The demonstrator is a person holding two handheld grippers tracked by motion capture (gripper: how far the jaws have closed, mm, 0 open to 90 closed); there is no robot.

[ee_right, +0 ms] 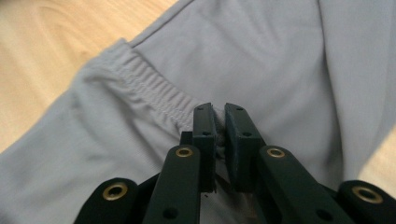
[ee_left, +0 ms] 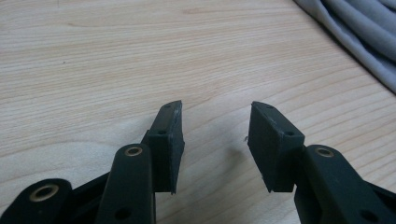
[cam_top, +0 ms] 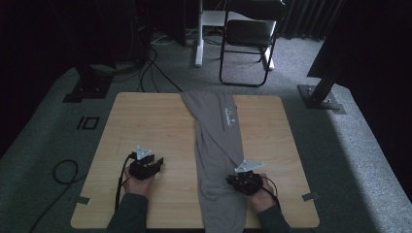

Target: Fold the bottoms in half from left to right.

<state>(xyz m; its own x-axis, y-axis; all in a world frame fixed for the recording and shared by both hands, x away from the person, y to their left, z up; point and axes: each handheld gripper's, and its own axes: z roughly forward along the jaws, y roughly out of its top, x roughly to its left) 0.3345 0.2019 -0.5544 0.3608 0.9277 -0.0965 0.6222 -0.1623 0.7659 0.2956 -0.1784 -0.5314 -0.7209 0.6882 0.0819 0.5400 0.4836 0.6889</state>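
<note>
A grey garment [cam_top: 217, 141] lies lengthwise down the middle of the wooden table [cam_top: 145, 126], from the far edge to over the near edge. It has a small printed patch [cam_top: 230, 116] near the far end. My right gripper [cam_top: 236, 180] sits on its near right part, shut on the fabric beside the ribbed elastic band [ee_right: 149, 91]. My left gripper [cam_top: 156, 164] rests open on bare wood left of the garment, nothing between its pads [ee_left: 170, 140]. The garment's folded edge [ee_left: 355, 42] shows at the upper right of the left gripper view.
A folding chair [cam_top: 250, 39] and a white table leg [cam_top: 199, 34] stand on the carpet beyond the table. Black stand bases sit at the far left [cam_top: 87, 87] and far right [cam_top: 320, 97]. Cables run across the floor. Bare wood stretches on both sides of the garment.
</note>
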